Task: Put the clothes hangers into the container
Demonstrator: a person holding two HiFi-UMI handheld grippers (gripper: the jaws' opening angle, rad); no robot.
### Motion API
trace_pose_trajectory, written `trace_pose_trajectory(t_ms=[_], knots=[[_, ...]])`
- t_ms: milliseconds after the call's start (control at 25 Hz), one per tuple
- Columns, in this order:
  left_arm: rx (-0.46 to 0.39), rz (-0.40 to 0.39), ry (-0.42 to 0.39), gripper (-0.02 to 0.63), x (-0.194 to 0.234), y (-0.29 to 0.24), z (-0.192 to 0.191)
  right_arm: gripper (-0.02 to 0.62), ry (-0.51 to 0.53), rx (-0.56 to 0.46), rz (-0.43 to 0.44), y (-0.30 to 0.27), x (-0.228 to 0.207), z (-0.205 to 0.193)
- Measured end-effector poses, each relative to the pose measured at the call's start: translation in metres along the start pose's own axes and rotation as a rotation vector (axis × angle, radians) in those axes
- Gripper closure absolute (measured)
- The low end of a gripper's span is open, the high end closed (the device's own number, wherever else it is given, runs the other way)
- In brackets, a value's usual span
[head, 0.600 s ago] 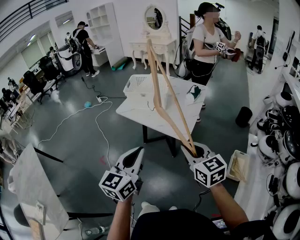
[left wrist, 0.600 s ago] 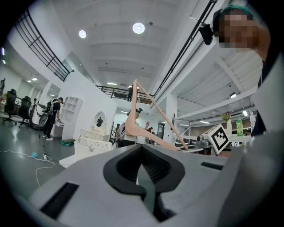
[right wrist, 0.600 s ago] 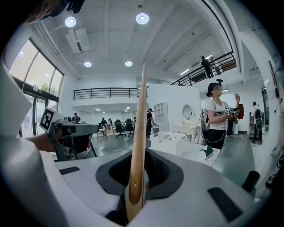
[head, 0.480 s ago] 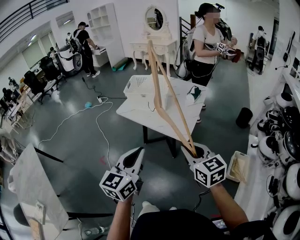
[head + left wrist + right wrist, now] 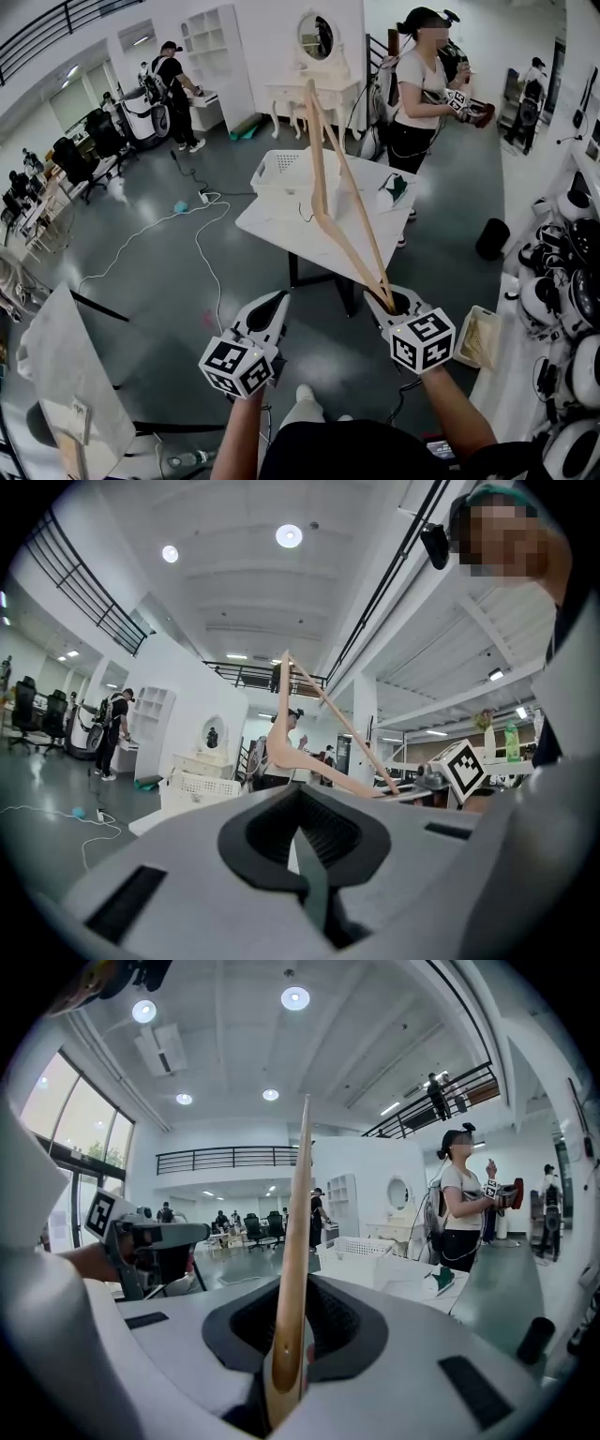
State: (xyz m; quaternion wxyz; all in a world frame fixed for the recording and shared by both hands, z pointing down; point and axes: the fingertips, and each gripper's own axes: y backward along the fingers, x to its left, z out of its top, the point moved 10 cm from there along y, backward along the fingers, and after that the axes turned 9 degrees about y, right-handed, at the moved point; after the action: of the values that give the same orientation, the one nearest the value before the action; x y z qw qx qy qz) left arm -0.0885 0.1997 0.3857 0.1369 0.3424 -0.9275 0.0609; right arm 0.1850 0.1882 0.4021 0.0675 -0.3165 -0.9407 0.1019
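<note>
Hanger nudged rightward | right jaws clamped on it | left jaws together (empty) | white table, grey floor

Wooden hanger tight between tongs

Pale grey left tool and right tool bear black-and-white marker cubes; shirt seemingly black.

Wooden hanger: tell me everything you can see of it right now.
The wooden hanger is pale, smooth-looking wood, a long narrow triangle formed by a bent shoulder piece and a straight bar. One end corner is clamped between the jaws of the right gripper. The rest sticks up and forward in the air, toward the white basket on the table. Nothing else touches it. Its hook cannot be made out.
</note>
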Motion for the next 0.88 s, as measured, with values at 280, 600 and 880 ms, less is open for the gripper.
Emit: trace_pose_trajectory(t_ms=[280, 600, 880], knots=[[0.013, -0.015, 0.001, 0.603, 0.002, -0.016, -0.002, 0.535, 0.007, 0.005, -0.002, -0.007, -0.011, -0.001], [0.012, -0.016, 0.006, 0.603, 0.019, -0.032, 0.002, 0.535, -0.002, 0.013, -0.011, -0.024, -0.024, 0.001], [0.013, -0.004, 0.01, 0.603, 0.037, -0.044, 0.008, 0.535, -0.002, 0.01, -0.01, -0.045, -0.033, 0.008]])
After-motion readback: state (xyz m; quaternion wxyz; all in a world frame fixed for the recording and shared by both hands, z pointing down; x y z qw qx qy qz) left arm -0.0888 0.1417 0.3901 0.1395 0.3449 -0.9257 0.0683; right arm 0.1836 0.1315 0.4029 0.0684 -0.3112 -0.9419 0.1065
